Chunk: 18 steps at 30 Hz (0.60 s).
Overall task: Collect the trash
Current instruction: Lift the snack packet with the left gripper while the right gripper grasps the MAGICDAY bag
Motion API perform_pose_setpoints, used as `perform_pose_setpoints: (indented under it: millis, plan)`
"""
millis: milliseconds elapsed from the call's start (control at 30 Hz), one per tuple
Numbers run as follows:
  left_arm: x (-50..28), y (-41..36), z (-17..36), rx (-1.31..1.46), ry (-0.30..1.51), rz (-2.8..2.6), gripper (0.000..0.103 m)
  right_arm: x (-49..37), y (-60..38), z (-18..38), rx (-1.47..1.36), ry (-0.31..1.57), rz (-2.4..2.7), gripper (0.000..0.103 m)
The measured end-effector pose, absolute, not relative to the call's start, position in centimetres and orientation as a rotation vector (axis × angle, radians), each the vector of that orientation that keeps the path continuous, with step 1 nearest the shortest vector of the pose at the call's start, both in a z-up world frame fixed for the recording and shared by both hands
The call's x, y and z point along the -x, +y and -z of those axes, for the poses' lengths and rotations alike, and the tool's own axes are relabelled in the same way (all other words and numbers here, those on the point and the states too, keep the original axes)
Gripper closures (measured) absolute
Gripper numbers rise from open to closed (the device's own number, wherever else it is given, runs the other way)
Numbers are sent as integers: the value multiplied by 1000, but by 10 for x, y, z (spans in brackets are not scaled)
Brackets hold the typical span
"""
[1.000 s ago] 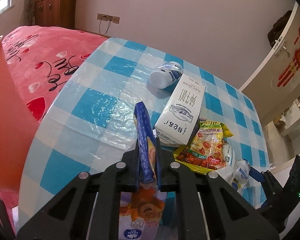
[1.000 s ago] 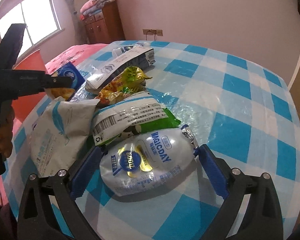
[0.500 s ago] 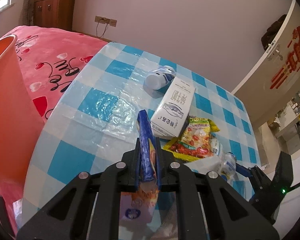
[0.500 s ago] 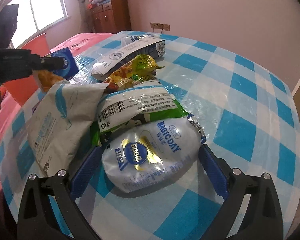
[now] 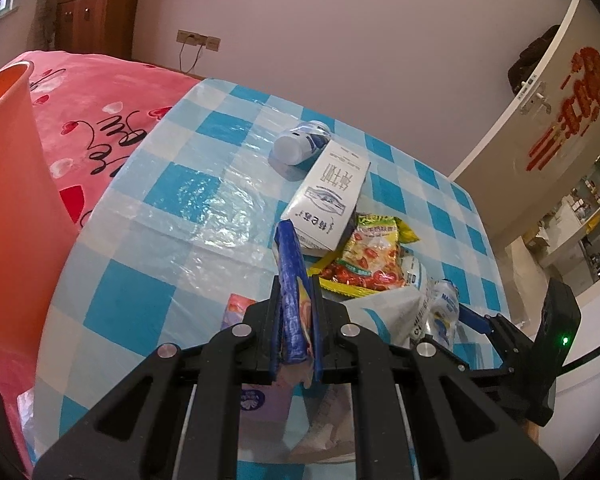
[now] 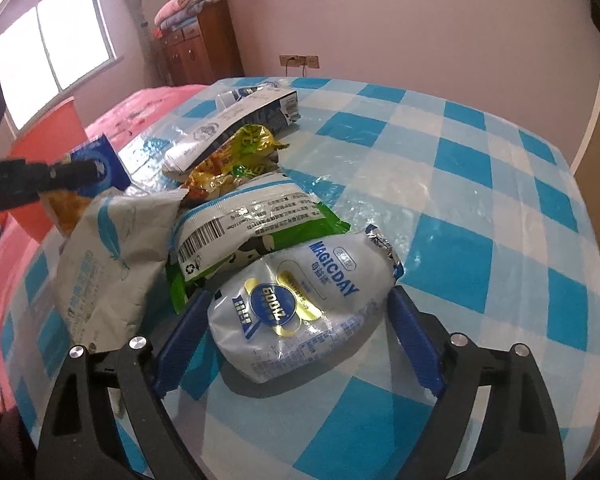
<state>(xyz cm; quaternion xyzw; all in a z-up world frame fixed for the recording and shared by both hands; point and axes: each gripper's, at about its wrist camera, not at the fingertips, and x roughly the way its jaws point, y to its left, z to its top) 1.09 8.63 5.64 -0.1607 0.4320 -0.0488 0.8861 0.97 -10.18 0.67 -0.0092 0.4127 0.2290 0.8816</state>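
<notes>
Near counter's front edge: right claw (image 6: pixel 296 320) straddling silver pouch (image 6: pixel 300 300), jaws just been closing, not yet pinching. Left claw (image 5: pixel 296 320) clamped on blue wrapper (image 5: pixel 290 280), lifted off counter (image 5: pixel 148 216). Risks: slick puffy pouch squirting out, or green bag (image 6: pixel 256 220) snagged w/ it.

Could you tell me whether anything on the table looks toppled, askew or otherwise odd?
Yes: the milk carton lies flat on its side, its far end beside a tipped-over bottle. Empty snack wrappers are heaped together instead of lying tidy.
</notes>
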Motion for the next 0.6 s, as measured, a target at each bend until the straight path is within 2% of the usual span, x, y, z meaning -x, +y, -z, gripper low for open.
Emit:
perform_pose_setpoints:
  millis: [600]
  plan:
    - [16, 97, -71, 375, 850, 184, 90, 0, -123, -25, -133, 806, -410, 16]
